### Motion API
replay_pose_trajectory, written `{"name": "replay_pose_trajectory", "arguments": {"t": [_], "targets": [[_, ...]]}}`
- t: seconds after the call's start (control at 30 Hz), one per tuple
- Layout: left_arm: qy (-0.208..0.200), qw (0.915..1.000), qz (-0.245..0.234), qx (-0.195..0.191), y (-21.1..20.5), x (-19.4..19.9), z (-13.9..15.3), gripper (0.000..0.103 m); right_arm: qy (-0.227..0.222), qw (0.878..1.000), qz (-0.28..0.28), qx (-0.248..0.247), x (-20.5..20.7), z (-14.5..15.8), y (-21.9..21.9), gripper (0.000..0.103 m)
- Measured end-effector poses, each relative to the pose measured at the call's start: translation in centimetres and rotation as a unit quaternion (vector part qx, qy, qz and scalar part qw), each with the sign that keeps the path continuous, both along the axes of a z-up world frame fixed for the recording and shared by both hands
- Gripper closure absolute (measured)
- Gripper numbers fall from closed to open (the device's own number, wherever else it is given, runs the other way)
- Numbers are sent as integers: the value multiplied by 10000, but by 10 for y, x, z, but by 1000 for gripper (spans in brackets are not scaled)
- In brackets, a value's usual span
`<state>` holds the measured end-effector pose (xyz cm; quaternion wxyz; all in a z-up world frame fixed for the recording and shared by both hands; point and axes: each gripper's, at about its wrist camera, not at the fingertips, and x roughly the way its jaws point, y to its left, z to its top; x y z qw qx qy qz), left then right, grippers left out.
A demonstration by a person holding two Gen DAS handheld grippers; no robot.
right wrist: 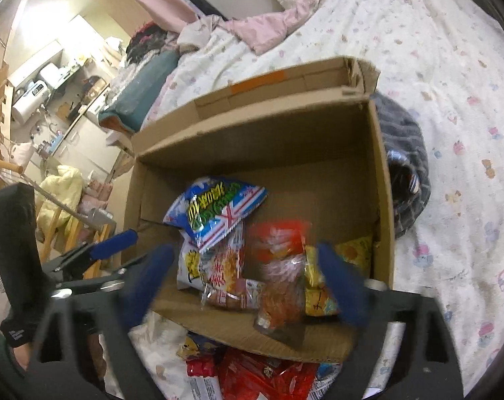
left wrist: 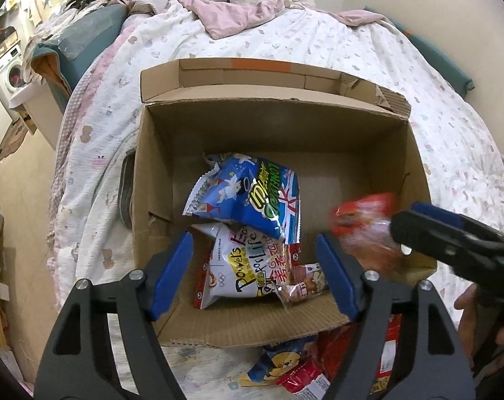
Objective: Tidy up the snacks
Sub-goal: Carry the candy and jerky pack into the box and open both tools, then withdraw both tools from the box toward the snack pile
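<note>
Box (left wrist: 278, 126): open-topped, on bed (left wrist: 352, 53); far half of floor bare.
Contents: blue bag (left wrist: 248, 196), white bag (left wrist: 242, 266).
Left gripper (left wrist: 252, 273): fingers wide, empty.
Right gripper (right wrist: 248, 286): fingers wide; blurred red packet (right wrist: 282, 260) between them, over box's near edge.

red packet (right wrist: 280, 266): smeared by motion, print unreadable; whether the right gripper (right wrist: 248, 283) grips it or it hangs free cannot be told
right gripper's fingers (right wrist: 343, 286): blurred, edges soft
yellow packet (right wrist: 320, 286): near right corner of the box (left wrist: 318, 126), half hidden behind the red packet and a finger
white packet (left wrist: 248, 266): top covered by the blue bag (left wrist: 248, 196)
loose snacks (left wrist: 295, 370): near side of the box, cut off by the bottom edge and the left gripper (left wrist: 255, 273)
grey cloth (right wrist: 407, 163): partly hidden behind the box's right wall
</note>
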<state>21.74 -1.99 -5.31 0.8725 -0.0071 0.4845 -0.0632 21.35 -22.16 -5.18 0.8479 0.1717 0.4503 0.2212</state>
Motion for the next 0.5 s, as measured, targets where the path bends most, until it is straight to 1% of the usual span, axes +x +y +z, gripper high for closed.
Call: {"name": "replay_pose_trajectory", "arguments": {"t": [0.07,0.13,0.37,0.5], "targets": [[-7,10000,28,-12,1,0,0,29,-117,9999,-15,-88,-2,5,1,6],[-21,10000,35,-17,2,0,1,29,-131,9998,33,-143,-2,6,2,6],[-27,10000,60,-3,3,0,2,29,-73,9999,25,-147,2,7,1,6],[-107,9998,146,6,1,-2,7,29,-75,9999,-20,-72,-4,12,-2,6]]}}
